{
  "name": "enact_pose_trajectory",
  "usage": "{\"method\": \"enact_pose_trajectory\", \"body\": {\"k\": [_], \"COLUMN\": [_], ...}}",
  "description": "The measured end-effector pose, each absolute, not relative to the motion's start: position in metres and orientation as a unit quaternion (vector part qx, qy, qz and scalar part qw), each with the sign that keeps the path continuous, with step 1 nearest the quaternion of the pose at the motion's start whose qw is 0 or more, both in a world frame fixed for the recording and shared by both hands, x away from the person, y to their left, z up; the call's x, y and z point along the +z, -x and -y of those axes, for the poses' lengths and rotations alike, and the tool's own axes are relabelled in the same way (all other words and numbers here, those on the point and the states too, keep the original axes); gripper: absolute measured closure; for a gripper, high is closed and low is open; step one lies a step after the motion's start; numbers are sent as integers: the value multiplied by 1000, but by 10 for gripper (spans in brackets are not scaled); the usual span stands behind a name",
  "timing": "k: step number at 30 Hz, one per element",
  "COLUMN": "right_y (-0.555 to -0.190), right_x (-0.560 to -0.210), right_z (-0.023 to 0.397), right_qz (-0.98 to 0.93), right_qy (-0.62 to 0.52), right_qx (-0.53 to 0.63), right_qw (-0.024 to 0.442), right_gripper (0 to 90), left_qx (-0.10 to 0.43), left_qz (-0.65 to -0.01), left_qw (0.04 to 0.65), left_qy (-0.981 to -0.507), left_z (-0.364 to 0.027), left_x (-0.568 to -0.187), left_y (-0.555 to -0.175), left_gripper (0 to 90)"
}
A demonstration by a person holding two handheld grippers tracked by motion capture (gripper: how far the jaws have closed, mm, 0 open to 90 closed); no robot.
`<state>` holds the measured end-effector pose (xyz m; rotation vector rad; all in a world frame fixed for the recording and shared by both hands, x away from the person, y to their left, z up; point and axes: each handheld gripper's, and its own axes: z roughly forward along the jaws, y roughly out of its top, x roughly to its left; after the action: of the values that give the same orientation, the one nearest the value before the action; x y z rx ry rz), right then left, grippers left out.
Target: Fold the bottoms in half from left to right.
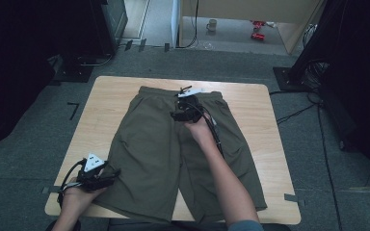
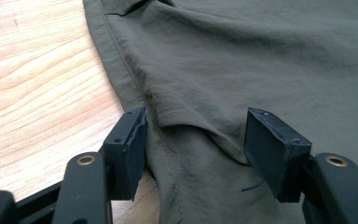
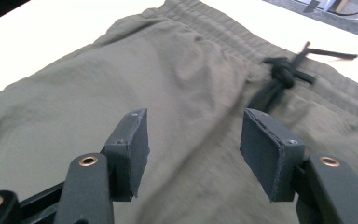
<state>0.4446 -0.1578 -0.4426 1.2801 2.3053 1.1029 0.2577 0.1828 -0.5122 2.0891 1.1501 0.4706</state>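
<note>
A pair of olive green shorts (image 1: 149, 154) lies flat on the wooden table (image 1: 106, 96), waistband at the far side. My left gripper (image 1: 112, 175) rests at the near left leg's outer hem. In the left gripper view its jaws (image 2: 193, 135) stand apart on the shorts (image 2: 242, 56), with a raised fold of hem cloth between the pads. My right gripper (image 1: 184, 102) hovers over the front just below the waistband (image 3: 223, 32). It (image 3: 193, 135) is open with nothing between its pads. The black drawstring knot (image 3: 282, 74) lies ahead of it to the right.
Bare wood (image 2: 37, 84) lies left of the hem and around the shorts. Grey floor surrounds the table, with dark stands and cables (image 1: 298, 113) at the right. A mug (image 1: 212, 25) and red items (image 1: 257, 29) sit far behind.
</note>
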Motion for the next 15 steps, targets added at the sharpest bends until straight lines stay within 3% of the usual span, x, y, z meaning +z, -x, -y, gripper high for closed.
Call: {"method": "enact_pose_trajectory", "body": {"k": [10, 15], "right_y": [-461, -468], "right_x": [-438, -443], "right_z": [127, 115], "right_qz": [-799, -806], "right_qy": [-439, -431], "right_qx": [388, 384], "right_qw": [136, 128], "right_gripper": [407, 420], "left_qx": [177, 167], "left_qz": [-451, -446], "left_qw": [349, 355], "left_qy": [-803, -805], "left_z": [-183, -183], "left_x": [-512, -511], "left_y": [-257, -256], "left_gripper": [384, 425]}}
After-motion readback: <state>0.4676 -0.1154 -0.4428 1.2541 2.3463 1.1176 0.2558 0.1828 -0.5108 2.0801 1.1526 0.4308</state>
